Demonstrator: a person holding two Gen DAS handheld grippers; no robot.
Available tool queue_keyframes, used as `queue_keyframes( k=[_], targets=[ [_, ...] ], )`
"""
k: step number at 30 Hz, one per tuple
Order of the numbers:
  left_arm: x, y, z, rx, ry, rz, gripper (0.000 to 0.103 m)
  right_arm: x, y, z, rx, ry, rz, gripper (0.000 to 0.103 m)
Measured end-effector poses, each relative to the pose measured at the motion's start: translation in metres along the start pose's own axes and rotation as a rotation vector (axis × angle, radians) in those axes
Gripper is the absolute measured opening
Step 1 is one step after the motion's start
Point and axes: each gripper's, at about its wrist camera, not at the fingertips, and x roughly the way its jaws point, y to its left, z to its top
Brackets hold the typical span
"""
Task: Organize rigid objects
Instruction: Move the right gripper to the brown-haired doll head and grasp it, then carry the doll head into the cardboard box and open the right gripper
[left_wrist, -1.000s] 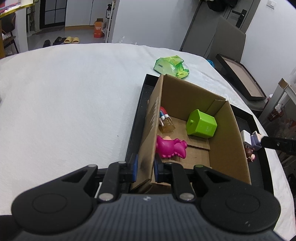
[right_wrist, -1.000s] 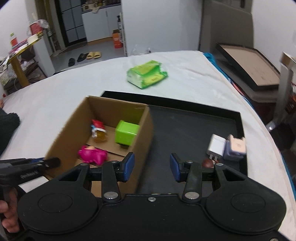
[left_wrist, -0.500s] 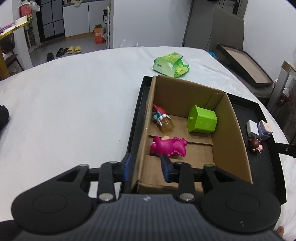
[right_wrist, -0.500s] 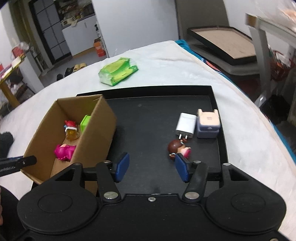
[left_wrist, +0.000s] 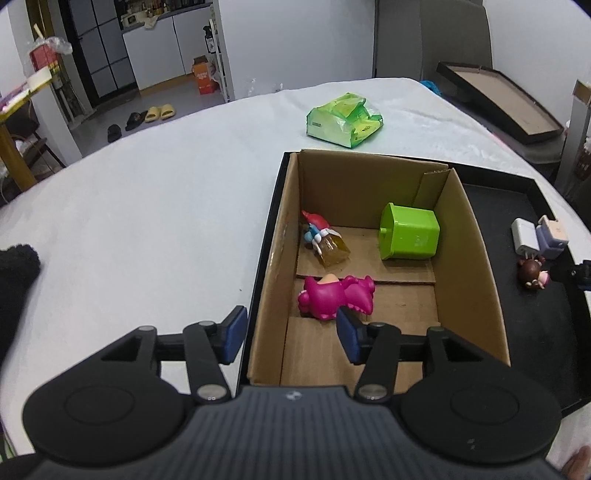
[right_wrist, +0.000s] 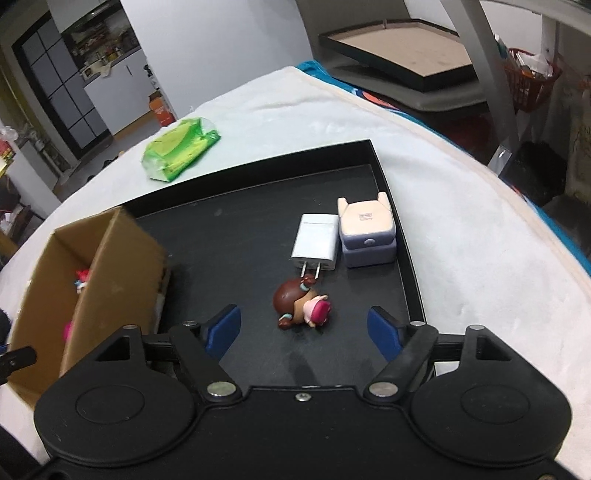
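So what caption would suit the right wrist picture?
Open right gripper hovering over a small doll on a black tray, beside a charger and cardboard box.

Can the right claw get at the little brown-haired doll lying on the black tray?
Probably yes. The right claw is open, its jaws just widened, and the doll lies straight ahead with bare tray on both sides. The white charger sits just behind it, its prongs near the doll's head.

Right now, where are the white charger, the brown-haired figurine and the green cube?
white charger (right_wrist: 316, 236), right wrist view, top face.
brown-haired figurine (right_wrist: 291, 298), right wrist view, its hair.
green cube (left_wrist: 413, 236), left wrist view, side face.
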Motion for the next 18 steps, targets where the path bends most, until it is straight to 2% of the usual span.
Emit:
queue_keyframes(
  k=[11,14,17,18],
  targets=[
    [0.011,-0.01,0.012,0.008,0.008,0.085,0.053,0.038,-0.002,0.0,-0.023,0.036,0.021,0.074],
    [0.013,-0.009,0.015,0.002,0.012,0.091,0.054,0.045,-0.001,-0.004,-0.041,0.049,0.02,0.066],
    [0.017,-0.007,0.015,-0.005,0.026,0.099,0.054,0.045,0.003,-0.005,-0.103,0.023,0.004,0.044],
    [0.017,-0.007,0.015,-0.005,0.031,0.106,0.054,0.044,0.002,-0.006,-0.1,0.019,0.007,0.044]
  ],
)
